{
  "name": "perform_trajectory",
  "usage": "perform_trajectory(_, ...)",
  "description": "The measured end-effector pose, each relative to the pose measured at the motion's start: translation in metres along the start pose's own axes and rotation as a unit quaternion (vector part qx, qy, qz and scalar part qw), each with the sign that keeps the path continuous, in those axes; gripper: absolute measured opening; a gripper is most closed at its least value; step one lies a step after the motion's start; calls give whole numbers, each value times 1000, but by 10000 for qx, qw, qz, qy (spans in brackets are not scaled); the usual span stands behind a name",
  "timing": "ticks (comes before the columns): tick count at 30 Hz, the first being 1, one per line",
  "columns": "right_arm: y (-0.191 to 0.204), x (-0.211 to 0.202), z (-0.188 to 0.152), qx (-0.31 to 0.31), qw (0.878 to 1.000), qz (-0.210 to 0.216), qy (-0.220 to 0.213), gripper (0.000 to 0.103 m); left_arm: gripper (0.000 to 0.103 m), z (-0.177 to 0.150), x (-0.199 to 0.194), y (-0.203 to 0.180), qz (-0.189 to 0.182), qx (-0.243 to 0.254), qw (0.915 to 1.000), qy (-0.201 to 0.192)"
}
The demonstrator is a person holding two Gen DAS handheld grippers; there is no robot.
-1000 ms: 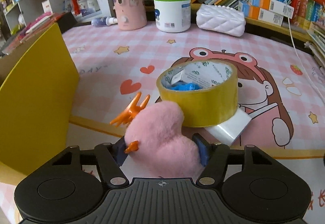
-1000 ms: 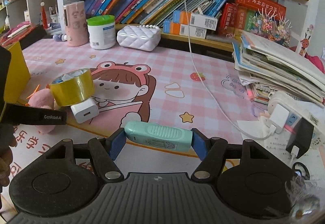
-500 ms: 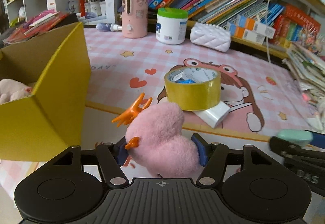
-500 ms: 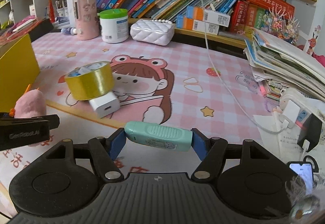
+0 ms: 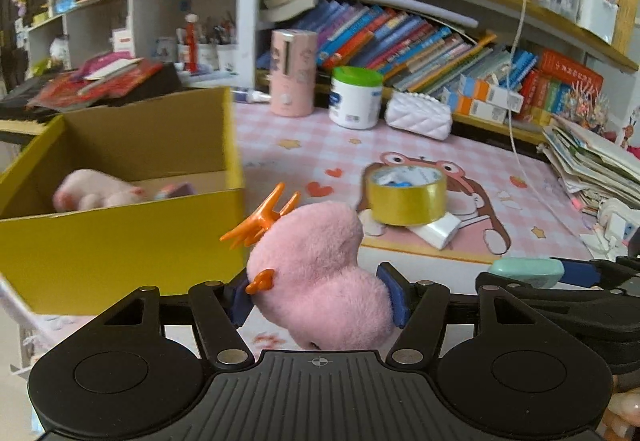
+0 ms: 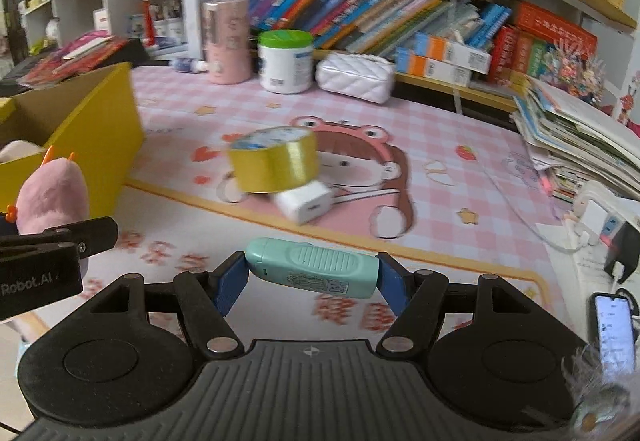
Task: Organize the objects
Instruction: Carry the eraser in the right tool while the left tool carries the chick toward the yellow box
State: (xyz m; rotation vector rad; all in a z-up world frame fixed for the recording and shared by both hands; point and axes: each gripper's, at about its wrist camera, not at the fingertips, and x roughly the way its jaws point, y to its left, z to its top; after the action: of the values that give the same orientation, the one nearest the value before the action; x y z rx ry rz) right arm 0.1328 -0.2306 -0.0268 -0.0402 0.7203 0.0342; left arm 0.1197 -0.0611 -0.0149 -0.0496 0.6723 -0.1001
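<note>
The left gripper (image 5: 318,295) is clamped on a pink plush hair clip (image 5: 316,273), its blue pads pressing the fluffy body from both sides while the orange claw teeth stick up and to the left. It is held above the table, just right of an open yellow cardboard box (image 5: 120,241); the box's near wall is level with the clip. Inside the box lie a pale pink plush toy (image 5: 96,191) against the left side and a small purplish item (image 5: 176,191) beside it, too blurred to name. The right gripper (image 6: 312,277) is closed on a mint-green handheld device (image 6: 312,273) with a ribbed top, gripped lengthwise end to end and held off the pink checked desk mat (image 6: 440,145). In the left wrist view this device shows at the right edge, beside the clip. On the mat's cartoon print sits a roll of yellow tape (image 6: 274,159), tilted, its lower edge resting on a white charger block (image 6: 306,201); something blue and white lies inside the roll's core. Farther back stand a pink cylindrical holder (image 5: 294,71), a white tub with a green lid (image 5: 354,97) and a white quilted pouch (image 5: 418,117), in a row before the bookshelf.
</note>
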Motion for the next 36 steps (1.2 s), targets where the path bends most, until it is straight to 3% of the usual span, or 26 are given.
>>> perform_trajectory(9,78,-30,-12,-389,9983,415,-117,67,63,-20,-46,64,337,-280,9990,-102)
perform_trajectory(21,149,-62,-33,-426,9969,624,-204,67,63,-47,-94,126,537,-353,9977,-201)
perform_trajectory(30,191,-78,-43,-592,9955,707,-235,67,63,-57,-116,160,526,-469,9969,-341)
perform_trajectory(36,201,-87,-34,-518,9953,741,-350,67,63,-46,-124,173,496,-536,9954,-615)
